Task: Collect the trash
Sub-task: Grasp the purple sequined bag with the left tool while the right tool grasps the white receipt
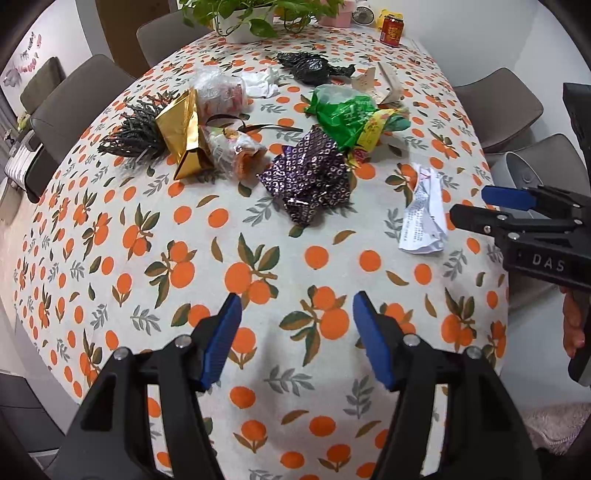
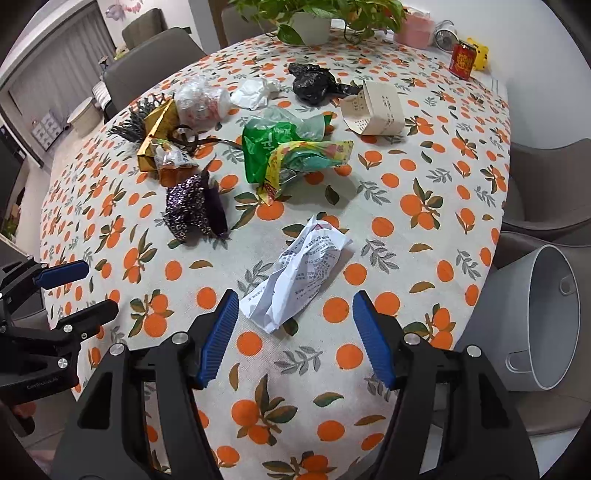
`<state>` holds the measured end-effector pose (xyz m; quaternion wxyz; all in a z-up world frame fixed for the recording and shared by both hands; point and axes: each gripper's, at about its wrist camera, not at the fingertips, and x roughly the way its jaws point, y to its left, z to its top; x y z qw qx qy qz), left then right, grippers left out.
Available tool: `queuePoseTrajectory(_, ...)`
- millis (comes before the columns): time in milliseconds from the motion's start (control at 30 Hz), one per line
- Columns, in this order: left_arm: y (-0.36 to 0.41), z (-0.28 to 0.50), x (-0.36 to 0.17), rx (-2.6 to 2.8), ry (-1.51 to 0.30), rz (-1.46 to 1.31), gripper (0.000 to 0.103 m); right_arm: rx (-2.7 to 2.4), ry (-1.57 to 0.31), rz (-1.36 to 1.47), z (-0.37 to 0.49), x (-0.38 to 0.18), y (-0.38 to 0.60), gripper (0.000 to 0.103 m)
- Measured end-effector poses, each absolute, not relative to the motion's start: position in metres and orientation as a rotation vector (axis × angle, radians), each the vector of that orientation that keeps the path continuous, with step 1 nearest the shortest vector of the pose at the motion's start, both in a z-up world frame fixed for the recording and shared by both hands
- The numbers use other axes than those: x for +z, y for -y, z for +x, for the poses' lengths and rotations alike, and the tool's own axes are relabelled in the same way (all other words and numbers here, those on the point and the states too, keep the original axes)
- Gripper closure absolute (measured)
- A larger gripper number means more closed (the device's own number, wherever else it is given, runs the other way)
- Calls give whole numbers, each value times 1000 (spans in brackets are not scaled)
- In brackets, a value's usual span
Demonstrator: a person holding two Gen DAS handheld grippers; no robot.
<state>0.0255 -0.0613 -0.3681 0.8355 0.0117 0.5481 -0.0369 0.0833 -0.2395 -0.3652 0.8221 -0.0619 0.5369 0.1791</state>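
Trash lies scattered on a table with an orange-print cloth (image 1: 258, 280). A crumpled white receipt (image 2: 299, 273) lies just ahead of my open, empty right gripper (image 2: 293, 314); it also shows in the left wrist view (image 1: 423, 210). A purple patterned wrapper (image 1: 314, 181) lies ahead of my open, empty left gripper (image 1: 295, 321), well apart from it. Farther back lie a green plastic bag (image 1: 347, 114), a gold foil wrapper (image 1: 184, 133), a black bag (image 1: 310, 66), white tissue (image 1: 260, 83) and a paper box (image 2: 380, 107).
A white bin (image 2: 543, 317) stands beside the table's right edge, open side toward me. A potted plant (image 2: 314, 18), a red can (image 2: 461, 59) and a pink container (image 2: 415, 29) stand at the far end. Grey chairs (image 1: 74, 96) surround the table.
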Motion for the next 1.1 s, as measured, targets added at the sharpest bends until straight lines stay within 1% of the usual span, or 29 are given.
queuePoseTrajectory(367,63,46,-378,-92,-1146,75,40,342,-1178,-127,98,-390,235,41)
queuePoseTrajectory(767,81,110,-395,-142,-1124,125,40,321,-1222,-126,124,-407,234,41)
queuePoseTrajectory(800,81,115,-397,-144,-1125,125,40,324,-1225,-129,126,-409,234,45)
queuePoseTrajectory(833,82,119,-399,-147,-1128,125,40,330,-1231,-132,127,-410,233,54)
queuePoseTrajectory(900,83,127,-404,-165,-1137,120,41,344,-1250,-139,130,-414,230,62)
queuePoseTrajectory(933,84,129,-405,-174,-1140,118,43,346,-1247,-146,130,-414,229,63)
queuePoseTrajectory(967,84,130,-406,-184,-1141,117,50,350,-1246,-150,131,-414,227,65)
queuePoseTrajectory(1000,86,132,-408,-195,-1146,121,54,356,-1246,-154,131,-413,226,68)
queuePoseTrajectory(1100,90,133,-412,-211,-1146,142,62,371,-1250,-143,132,-413,226,73)
